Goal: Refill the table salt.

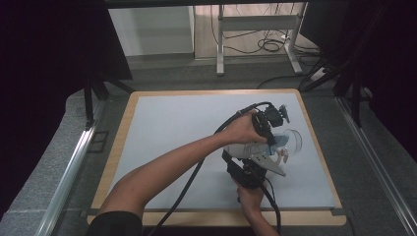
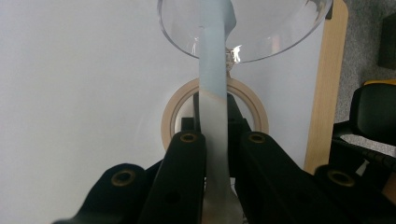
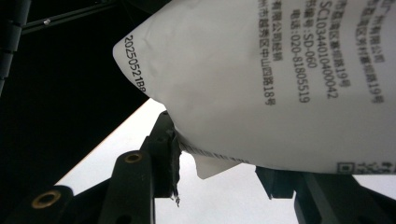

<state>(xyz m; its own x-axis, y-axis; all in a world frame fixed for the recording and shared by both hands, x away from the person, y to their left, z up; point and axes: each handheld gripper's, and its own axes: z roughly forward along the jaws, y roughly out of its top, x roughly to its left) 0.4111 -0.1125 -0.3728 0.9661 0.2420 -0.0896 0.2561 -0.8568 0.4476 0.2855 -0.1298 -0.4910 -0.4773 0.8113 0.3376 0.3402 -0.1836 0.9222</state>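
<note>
A white printed bag (image 1: 243, 149) hangs above the table between my two grippers. My left gripper (image 1: 268, 132) is shut on the bag's upper edge; in its own view the bag (image 2: 214, 70) shows edge-on as a thin blue and white strip running up between the jaws of that gripper (image 2: 215, 128). My right gripper (image 1: 246, 169) is shut on the lower sealed edge. In the right gripper view the bag (image 3: 261, 79) bulges above the right gripper (image 3: 219, 158). A clear bowl (image 1: 292, 139) stands just right of the bag, under its top end (image 2: 271, 32).
A beige tape roll (image 2: 170, 116) lies flat on the pale mat (image 1: 172, 128) below the bag. The mat's wooden border (image 1: 123, 132) runs around it, and its right edge is close to the bowl. The left half of the mat is open.
</note>
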